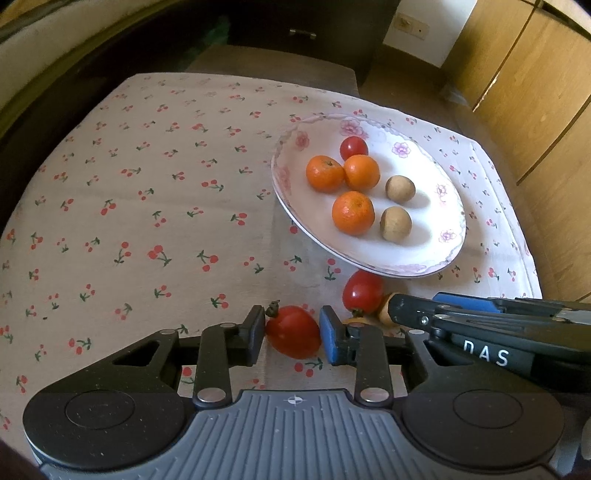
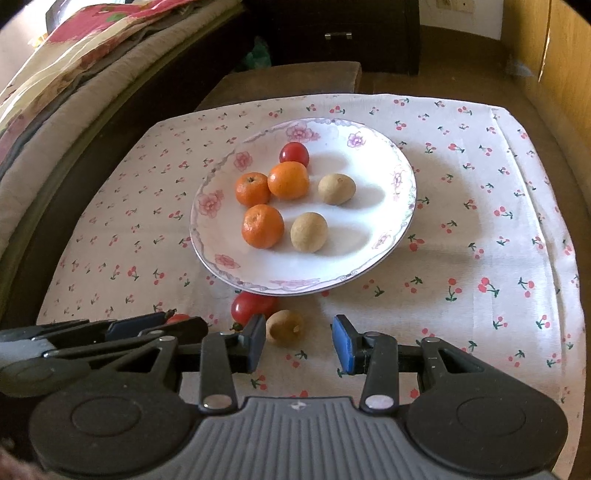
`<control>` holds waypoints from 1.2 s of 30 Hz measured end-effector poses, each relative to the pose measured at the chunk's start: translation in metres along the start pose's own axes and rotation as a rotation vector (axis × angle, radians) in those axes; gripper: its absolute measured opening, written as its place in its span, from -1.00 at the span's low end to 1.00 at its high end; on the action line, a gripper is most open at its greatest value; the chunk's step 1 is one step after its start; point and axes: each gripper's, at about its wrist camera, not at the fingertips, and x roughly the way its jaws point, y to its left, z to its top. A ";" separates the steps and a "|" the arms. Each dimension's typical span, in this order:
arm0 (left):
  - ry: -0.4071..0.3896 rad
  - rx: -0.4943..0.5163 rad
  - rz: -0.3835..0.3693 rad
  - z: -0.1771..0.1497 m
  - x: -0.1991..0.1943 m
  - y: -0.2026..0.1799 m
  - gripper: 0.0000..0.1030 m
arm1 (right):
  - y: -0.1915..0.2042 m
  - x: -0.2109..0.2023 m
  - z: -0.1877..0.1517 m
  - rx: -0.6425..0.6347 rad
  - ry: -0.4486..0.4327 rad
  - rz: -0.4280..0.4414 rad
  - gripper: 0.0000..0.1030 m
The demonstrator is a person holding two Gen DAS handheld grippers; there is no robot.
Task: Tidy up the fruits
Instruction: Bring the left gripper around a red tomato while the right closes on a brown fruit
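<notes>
My left gripper (image 1: pixel 292 334) is shut on a red tomato (image 1: pixel 293 331) that rests on the cherry-print cloth, one pad against each side. A second red tomato (image 1: pixel 362 291) lies just beyond it, by the rim of the floral plate (image 1: pixel 424 229). The plate (image 2: pixel 332 258) carries three oranges (image 2: pixel 262 226), two brown fruits (image 2: pixel 308 232) and a small red tomato (image 2: pixel 294 153). My right gripper (image 2: pixel 301 343) is open over the cloth. A loose brown fruit (image 2: pixel 285 326) lies at its tips, close to the left finger, with a gap to the blue pad.
The cloth (image 2: pixel 461 240) covers a small table; its right half holds nothing. A bed with folded bedding (image 2: pixel 74 55) runs along the left. A dark cabinet (image 2: pixel 340 33) and wooden doors (image 1: pixel 535 92) stand behind. The two grippers sit side by side, almost touching.
</notes>
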 end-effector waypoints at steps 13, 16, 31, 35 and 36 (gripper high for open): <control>0.003 -0.034 0.006 0.001 -0.001 0.012 -0.18 | 0.007 0.014 0.006 -0.019 -0.003 0.015 -0.21; 0.003 -0.048 0.003 0.002 -0.002 0.015 -0.16 | 0.009 0.014 0.007 -0.024 -0.008 0.020 -0.21; 0.021 -0.085 -0.002 0.002 -0.003 0.027 0.00 | 0.010 0.022 0.008 -0.010 0.002 0.091 -0.23; 0.023 -0.091 -0.003 0.002 -0.003 0.028 0.08 | 0.007 0.023 0.007 0.005 0.006 0.112 -0.27; 0.023 -0.093 -0.008 0.002 -0.003 0.028 0.16 | 0.007 0.023 0.006 0.003 0.011 0.115 -0.31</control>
